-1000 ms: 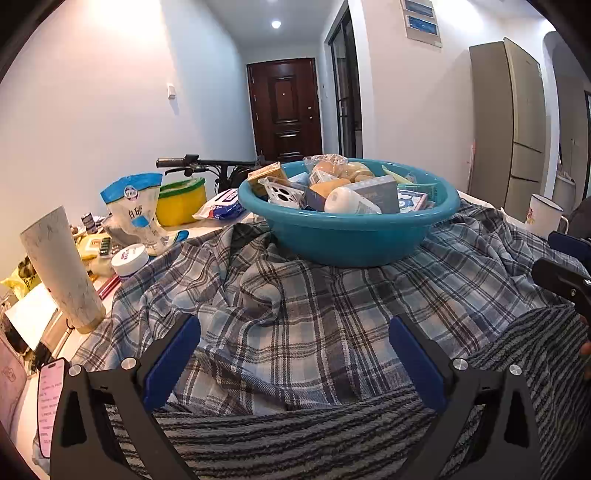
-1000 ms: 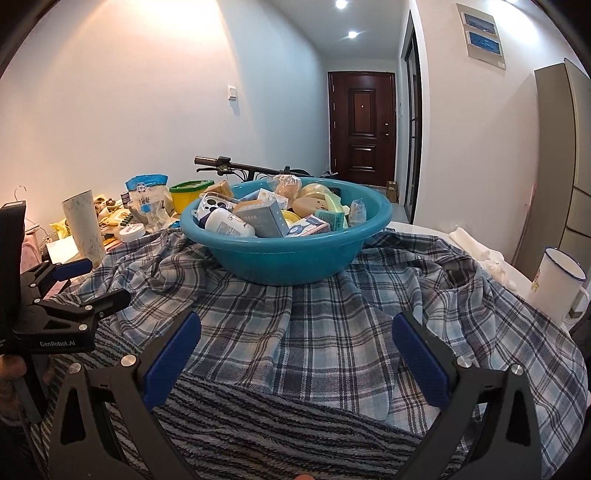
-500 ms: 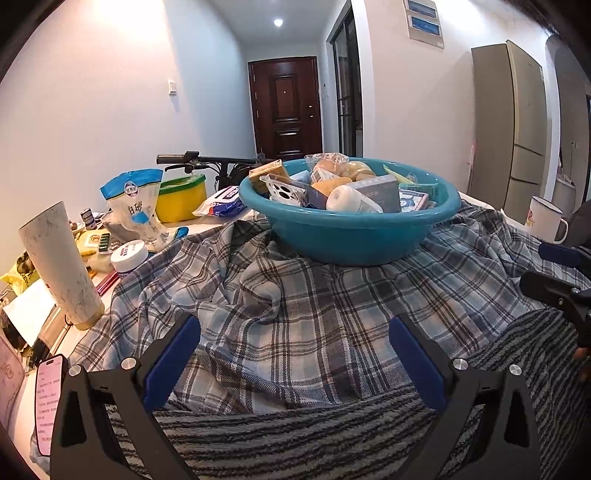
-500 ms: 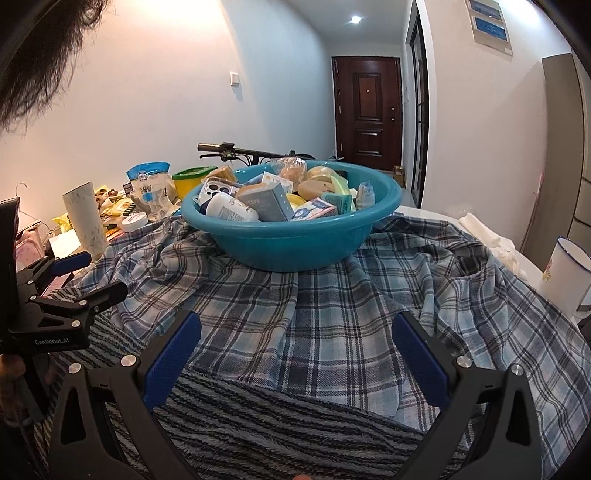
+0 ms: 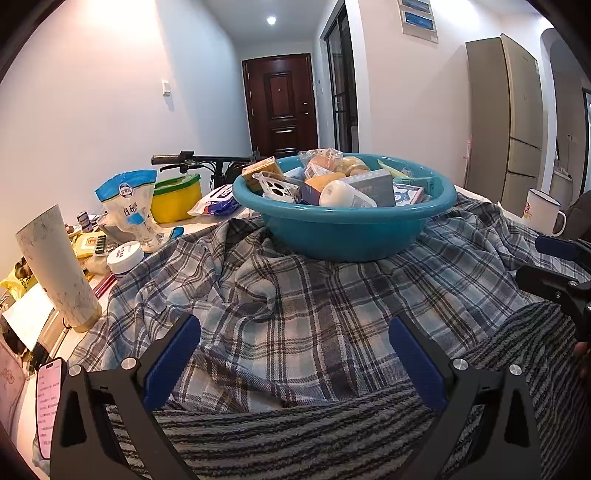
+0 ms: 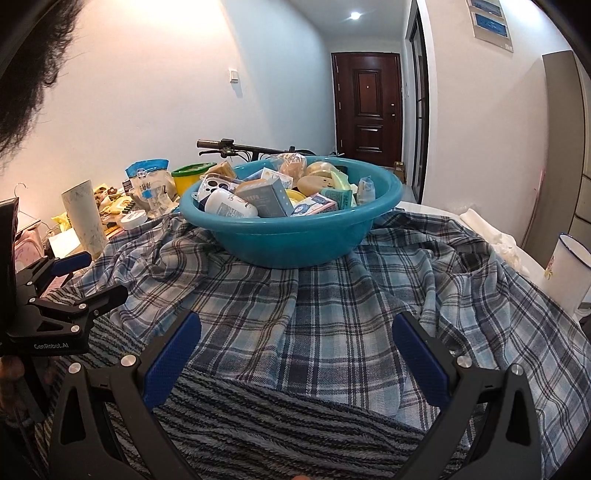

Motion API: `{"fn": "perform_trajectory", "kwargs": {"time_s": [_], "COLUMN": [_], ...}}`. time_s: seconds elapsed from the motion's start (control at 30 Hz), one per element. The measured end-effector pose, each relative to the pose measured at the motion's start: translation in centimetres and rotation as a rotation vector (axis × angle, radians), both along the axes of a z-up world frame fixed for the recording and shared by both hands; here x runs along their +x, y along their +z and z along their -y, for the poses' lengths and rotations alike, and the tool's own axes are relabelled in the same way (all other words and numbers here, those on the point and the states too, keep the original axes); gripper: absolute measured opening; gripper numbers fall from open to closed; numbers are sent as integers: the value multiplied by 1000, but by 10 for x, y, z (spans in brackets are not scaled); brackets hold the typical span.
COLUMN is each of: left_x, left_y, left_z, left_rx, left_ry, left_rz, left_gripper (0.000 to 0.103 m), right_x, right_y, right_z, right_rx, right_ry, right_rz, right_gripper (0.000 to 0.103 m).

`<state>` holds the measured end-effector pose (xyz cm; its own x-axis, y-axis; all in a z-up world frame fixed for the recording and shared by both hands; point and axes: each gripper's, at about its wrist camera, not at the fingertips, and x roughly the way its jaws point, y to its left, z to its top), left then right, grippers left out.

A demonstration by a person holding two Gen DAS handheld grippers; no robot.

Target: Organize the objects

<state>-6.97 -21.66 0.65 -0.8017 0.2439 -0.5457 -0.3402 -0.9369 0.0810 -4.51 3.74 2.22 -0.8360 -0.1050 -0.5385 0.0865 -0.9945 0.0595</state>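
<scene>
**Bright room, bent edges**

Small round ceiling lights [image 5: 271, 20] shine down the hall. A warm glow washes the left wall [image 6: 122, 55]. Both pictures look sharp. The fisheye lens curves straight lines, and the corners go black.

Two black hand-held grippers with blue finger pads

The left gripper [image 5: 293, 356] has black angular fingers with triangular cut-outs; blue ribbed pads [image 5: 171, 363] line their inner faces; round silver screws [image 5: 129, 363] sit at the joints; the right gripper [image 6: 295, 356] is built the same, with blue pads [image 6: 421, 356] and silver screws [image 6: 462, 361]; seen from the right wrist, the left gripper's black body carries white lettering [image 6: 50, 346] reading GenRobot.AI.
</scene>
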Motion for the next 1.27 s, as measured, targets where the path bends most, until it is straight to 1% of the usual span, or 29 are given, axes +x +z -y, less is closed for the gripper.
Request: {"fn": "perform_trajectory", "kwargs": {"time_s": [0.17,0.27,0.37,0.63,0.87,1.27], "left_x": [1,1,0,-4,-5,-5], "left_y": [0,0,-2,-2,-2,-1], "left_z": [0,-1,-1,3,5,5], "left_rx": [7,13,11,38,51,51], "left_ry": [-2,-28,-28,-20,-31,-32], "left_rz": [-1,2,11,29,31,23], "left_gripper": [103,103,103,103,103,103], "right_x": [0,-2,-2,-1,-1,-1], "right_y": [0,-1,-1,0,0,0], "right_z": [0,0,0,1,1,1], "right_rx": [-1,-1,-2,2,2,4], "right_ry": [0,1,0,-1,0,0], "right_rz": [3,11,13,5,4,5], "right_gripper": [103,103,103,103,103,103]}}
